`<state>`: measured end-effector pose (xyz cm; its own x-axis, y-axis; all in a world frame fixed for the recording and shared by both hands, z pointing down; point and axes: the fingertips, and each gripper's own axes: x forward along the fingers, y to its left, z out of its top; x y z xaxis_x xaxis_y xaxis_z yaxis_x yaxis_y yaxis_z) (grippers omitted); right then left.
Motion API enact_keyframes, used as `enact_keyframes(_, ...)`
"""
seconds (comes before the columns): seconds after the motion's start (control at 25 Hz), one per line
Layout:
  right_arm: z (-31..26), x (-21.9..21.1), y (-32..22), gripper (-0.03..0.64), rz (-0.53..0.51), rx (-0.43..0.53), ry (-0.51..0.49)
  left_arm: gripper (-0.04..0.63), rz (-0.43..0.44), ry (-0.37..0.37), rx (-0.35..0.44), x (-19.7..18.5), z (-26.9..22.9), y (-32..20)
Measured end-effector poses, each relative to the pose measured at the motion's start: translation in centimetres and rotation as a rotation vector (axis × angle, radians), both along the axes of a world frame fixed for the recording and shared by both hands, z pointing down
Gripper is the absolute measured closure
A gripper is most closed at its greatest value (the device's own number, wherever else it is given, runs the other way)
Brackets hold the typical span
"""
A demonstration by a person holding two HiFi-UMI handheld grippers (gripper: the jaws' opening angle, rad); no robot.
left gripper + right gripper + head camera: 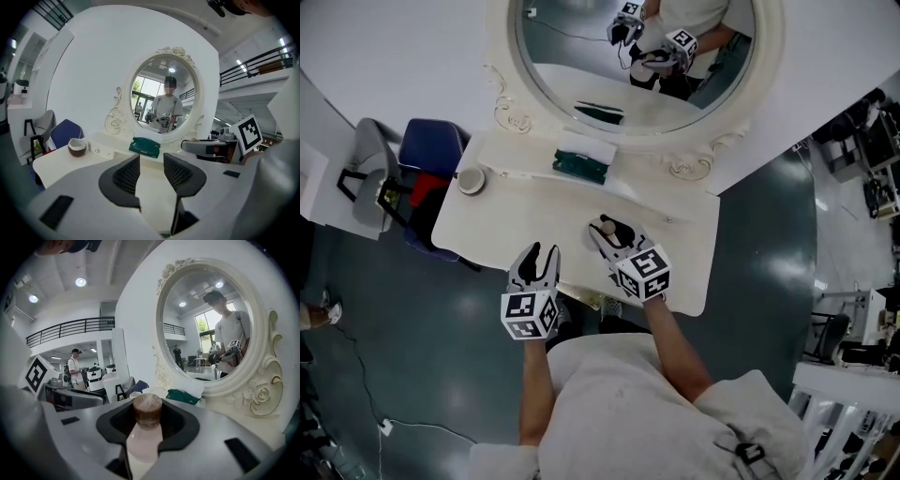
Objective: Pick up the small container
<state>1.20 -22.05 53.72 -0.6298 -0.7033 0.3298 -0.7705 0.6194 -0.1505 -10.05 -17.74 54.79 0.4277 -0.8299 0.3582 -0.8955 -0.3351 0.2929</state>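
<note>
The white worktop [694, 244] runs under a big oval mirror [581, 56], with a blue chair [431, 150] off its left end. At the far side, under the mirror, lies a green box [581, 165], and a small bowl [472, 180] sits far left.

The left claw [151, 164] hangs over the near edge with its jaws wide and nothing between them. To its right, the right claw [614, 234] is closed at a narrow setting on the container [144, 439], holding it over the near middle of the worktop.

It is a little pale pink bottle with a brown, cork-like cap [147, 409]. The body sits between the pads and the cap shows at the tips. Which way it tilts I cannot tell.

It looks light and stiff, probably glass or hard plastic. The body seems smooth and rounded, so it could slip or swivel in a loose pinch. A drop onto the worktop might chip it or pop the cap. I would grip the body, not the cap.
</note>
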Motion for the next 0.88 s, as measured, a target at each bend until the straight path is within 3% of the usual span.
enact_keyframes(0.28, -1.3, 1.8, -0.1, 0.485, 0.032, 0.021, -0.024, 0.42, -0.014, -0.026, 0.015, 1.0, -1.3, -0.1)
enact_keyframes(0.52, -2.4, 2.5, -0.5, 0.486, 0.041, 0.038, 0.04, 0.42, -0.013, -0.055, 0.028, 1.5, -2.2, -0.4)
enact_keyframes(0.88, -3.7, 2.9, -0.8, 0.485, 0.042, 0.03, -0.009, 0.42, -0.004, -0.057, 0.043, 1.8, -3.3, -0.4)
